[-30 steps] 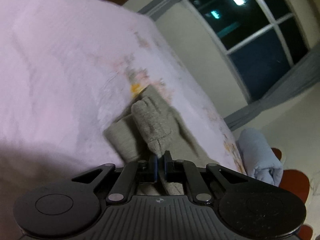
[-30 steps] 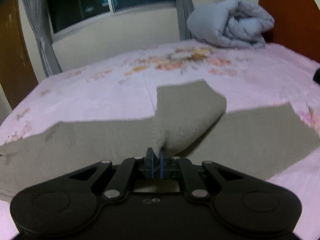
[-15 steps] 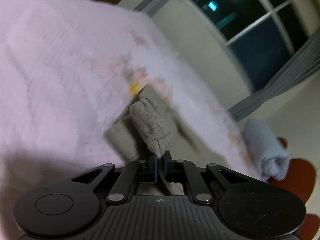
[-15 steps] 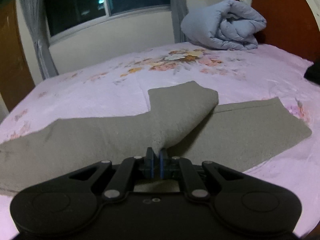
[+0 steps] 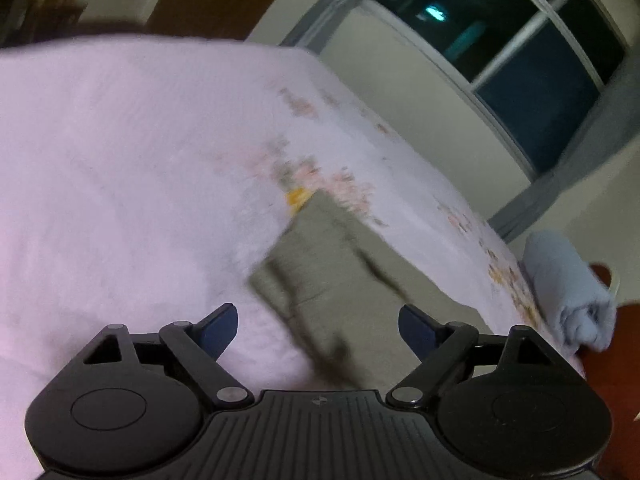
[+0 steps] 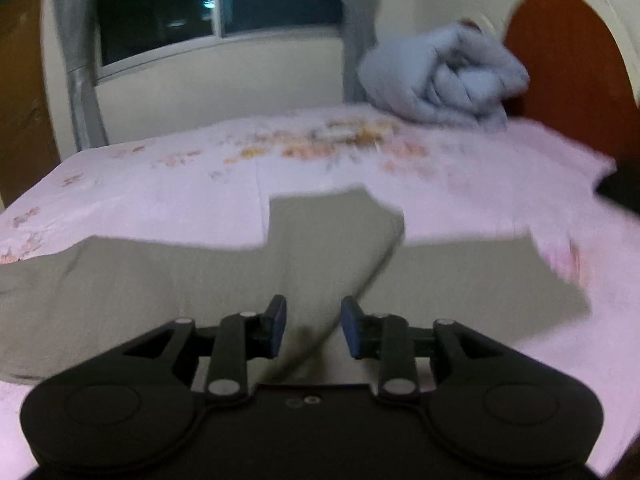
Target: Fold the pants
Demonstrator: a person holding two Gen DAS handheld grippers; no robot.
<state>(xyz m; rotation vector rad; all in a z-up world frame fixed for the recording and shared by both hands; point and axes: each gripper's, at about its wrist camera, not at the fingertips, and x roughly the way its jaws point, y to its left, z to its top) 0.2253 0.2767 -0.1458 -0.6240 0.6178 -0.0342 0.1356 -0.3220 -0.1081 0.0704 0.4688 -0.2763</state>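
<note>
The pants (image 6: 168, 292), of grey-green cloth, are laid flat across the near part of the bed (image 6: 160, 184). In the right wrist view they are spread from the left edge of the frame to the right, and one part is folded over the middle, its end reaching toward the far side of the bed. The fold edge runs diagonally down toward the right gripper (image 6: 313, 326).

The right gripper's jaws have just been opening and are seen slightly parted. The folded cloth lies in the gap between the blue pads (image 6: 276, 326), but no pad is pressed on it; the cloth is released.

The left gripper (image 5: 318, 330) is seen with its jaws spread wide, having just been opening. The pants (image 5: 332, 264) lie beyond and below the gap, flat on the bed (image 5: 120, 160), and are not touched by either pad (image 5: 218, 330). Nothing is grasped.

Both views are blurred, so cloth seams and details cannot be told.

A rolled blue-grey blanket (image 6: 444, 80) is placed at the far end of the bed, beside the brown headboard (image 6: 568, 52) and well apart from the pants. A dark window (image 6: 192, 4) with grey curtains (image 6: 76, 52) is set in the wall behind the bed. The sheet is pink with a flower print.
</note>
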